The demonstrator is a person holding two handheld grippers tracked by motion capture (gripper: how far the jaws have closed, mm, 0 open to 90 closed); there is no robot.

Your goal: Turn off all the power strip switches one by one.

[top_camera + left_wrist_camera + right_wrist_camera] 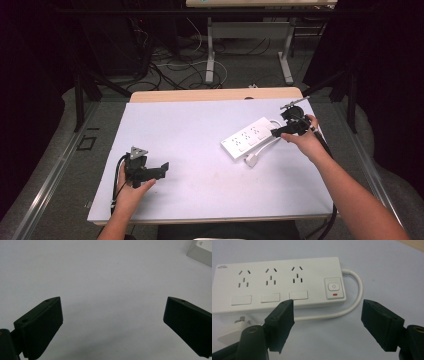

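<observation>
The power strip [247, 138] lies on the right half of the table [200, 150], its cord [352, 307] looped beside it. The right gripper [328, 320] hovers just beside it, jaws apart and empty, likely lining up on the cord. The left gripper [162, 169] rests wide open, holding nothing, well apart from it

My claws [327, 322] are black. The power strip [279, 282], its cord [358, 290] and plug [229, 333] are white, with a red mark [334, 294] under the switch.
</observation>
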